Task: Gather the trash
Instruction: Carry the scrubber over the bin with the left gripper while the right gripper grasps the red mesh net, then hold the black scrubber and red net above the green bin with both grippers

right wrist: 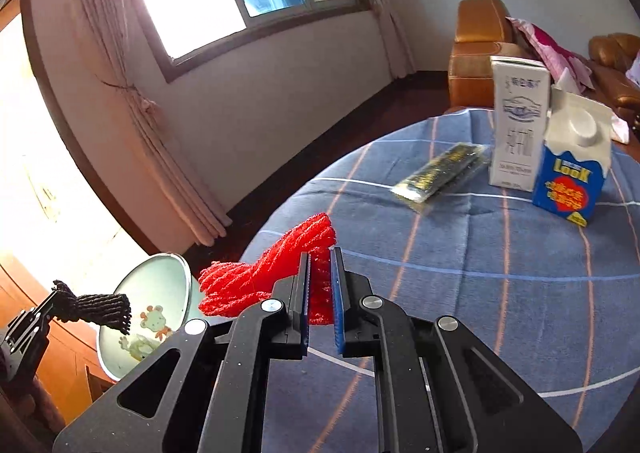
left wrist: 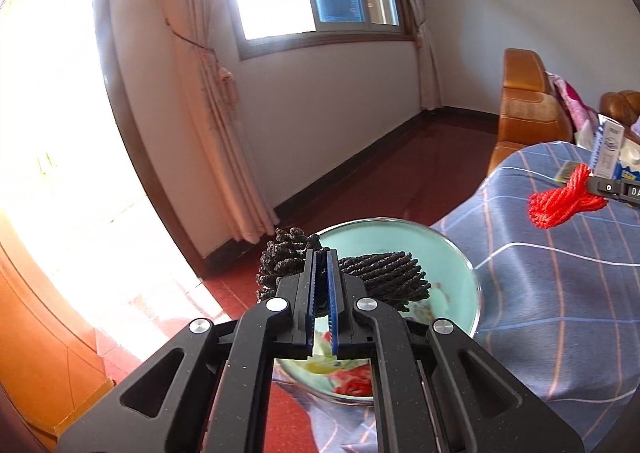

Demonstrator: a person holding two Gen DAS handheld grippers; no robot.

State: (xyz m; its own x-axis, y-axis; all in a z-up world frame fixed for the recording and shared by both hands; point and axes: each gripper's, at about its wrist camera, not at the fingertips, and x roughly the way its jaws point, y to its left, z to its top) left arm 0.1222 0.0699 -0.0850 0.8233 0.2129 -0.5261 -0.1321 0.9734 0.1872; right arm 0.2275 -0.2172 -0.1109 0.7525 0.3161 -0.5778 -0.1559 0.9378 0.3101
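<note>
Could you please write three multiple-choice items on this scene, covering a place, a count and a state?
1. Where is the black yarn?
A. over the bowl
B. on the sofa
C. beside the cartons

2. How many cartons stand on the table?
A. one
B. two
C. four

3. What is the right hand-held gripper doing?
A. open, empty
B. shut on red yarn
C. shut on a carton

Key: 1 A, the left hand-held gripper holds it above the bowl; 2 B, white carton and blue carton; 3 B, red strands sit between its fingers.
</note>
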